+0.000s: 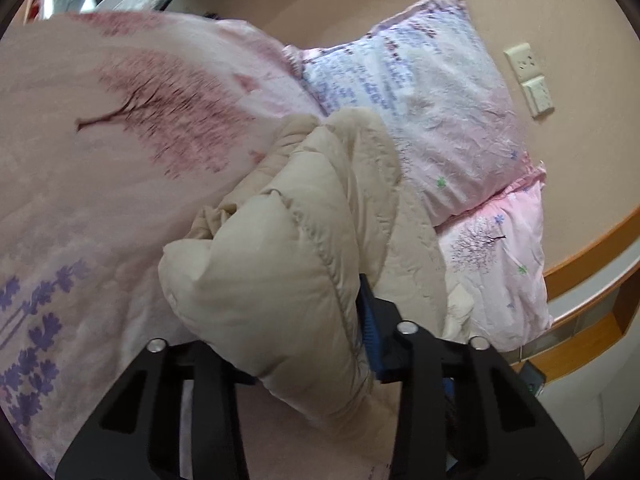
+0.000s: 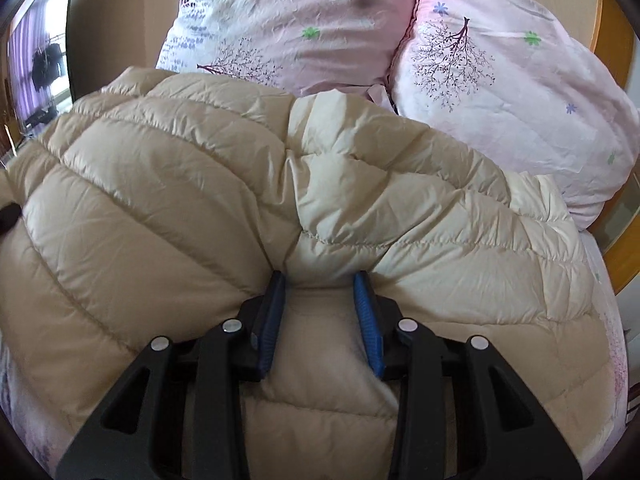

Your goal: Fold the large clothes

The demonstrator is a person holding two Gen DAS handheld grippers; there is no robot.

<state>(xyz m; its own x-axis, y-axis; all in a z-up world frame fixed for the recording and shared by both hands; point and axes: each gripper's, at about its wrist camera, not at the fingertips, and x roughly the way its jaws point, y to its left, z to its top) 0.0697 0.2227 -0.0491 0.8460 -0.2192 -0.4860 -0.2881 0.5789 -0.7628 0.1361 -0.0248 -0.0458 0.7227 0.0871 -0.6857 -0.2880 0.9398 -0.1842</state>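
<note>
A beige quilted puffer jacket (image 1: 280, 248) lies bunched on a bed with pink floral bedding. In the left wrist view a thick fold of it bulges up between the fingers of my left gripper (image 1: 308, 320). The right blue pad (image 1: 367, 320) presses its side, and the jacket hides the left pad. In the right wrist view the jacket (image 2: 180, 184) spreads wide across the bed. My right gripper (image 2: 320, 280) is shut on a pinched ridge of its fabric, with both blue pads (image 2: 370, 320) against it.
A rolled pink duvet (image 1: 120, 140) with a tree print lies to the left. Two floral pillows (image 2: 304, 12) (image 2: 500, 92) lean at the head of the bed. A wooden headboard (image 1: 592, 248) and wall sockets (image 1: 528, 76) are on the right, and a window (image 2: 36, 64) is far left.
</note>
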